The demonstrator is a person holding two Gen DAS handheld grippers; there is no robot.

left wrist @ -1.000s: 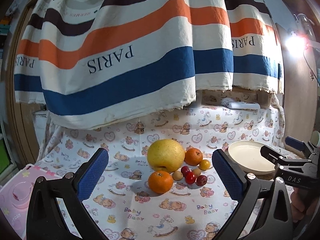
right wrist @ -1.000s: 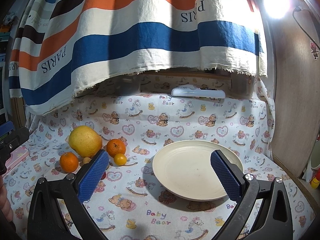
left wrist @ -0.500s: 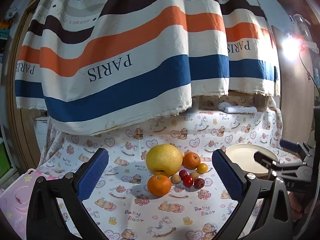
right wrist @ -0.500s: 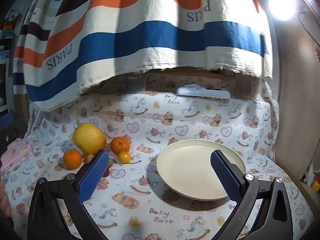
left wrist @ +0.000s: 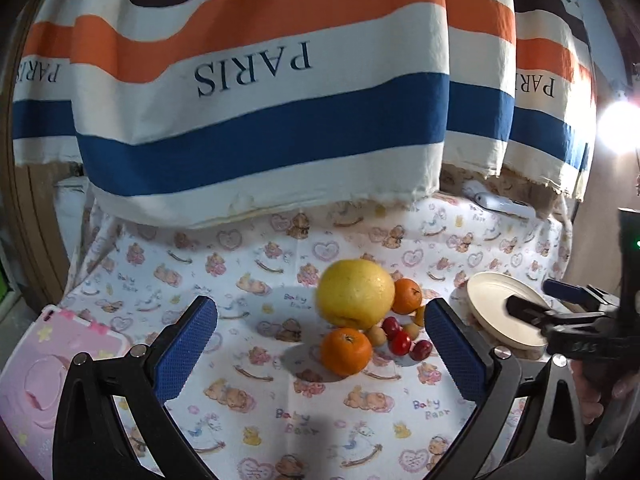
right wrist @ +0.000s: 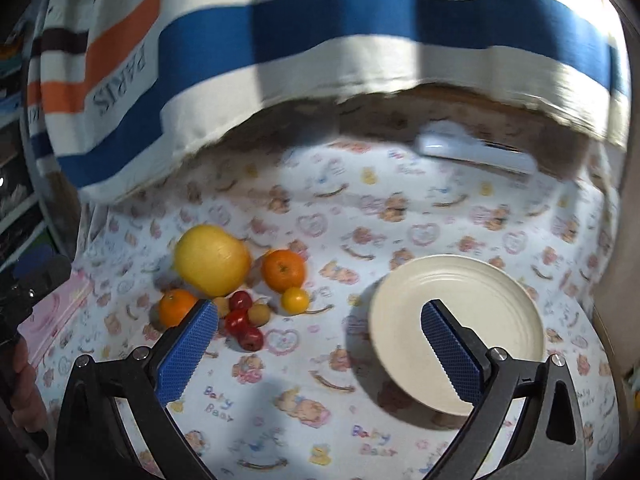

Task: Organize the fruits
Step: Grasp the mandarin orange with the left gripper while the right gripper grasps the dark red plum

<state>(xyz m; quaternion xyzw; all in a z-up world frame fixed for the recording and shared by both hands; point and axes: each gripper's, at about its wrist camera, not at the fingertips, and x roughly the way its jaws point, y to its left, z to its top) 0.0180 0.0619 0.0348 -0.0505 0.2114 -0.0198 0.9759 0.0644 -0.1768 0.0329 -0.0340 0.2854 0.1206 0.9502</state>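
Note:
A big yellow pomelo (left wrist: 356, 294) lies on the bear-print cloth with an orange (left wrist: 346, 351) in front, another orange (left wrist: 407, 295) behind it, and several small red and tan fruits (left wrist: 400, 340) beside them. The same pile shows in the right wrist view: pomelo (right wrist: 212, 260), oranges (right wrist: 283, 270) (right wrist: 176, 306), a small yellow fruit (right wrist: 295, 300). A cream plate (right wrist: 476, 300) lies to the right, empty; it also shows in the left wrist view (left wrist: 492, 300). My left gripper (left wrist: 320, 348) is open above the cloth, short of the pile. My right gripper (right wrist: 320, 352) is open between pile and plate.
A striped "PARIS" cloth (left wrist: 260, 100) hangs low over the back of the table. A white remote-like object (right wrist: 476, 154) lies at the back. A pink tray (left wrist: 48, 360) sits at the left edge. A bright lamp (left wrist: 620, 128) shines at the right. The right gripper shows in the left wrist view (left wrist: 560, 312).
Both grippers have moved forward and closer to the fruit and plate. The right gripper has turned left, so the fruit pile is nearer its left finger. Both stay open.

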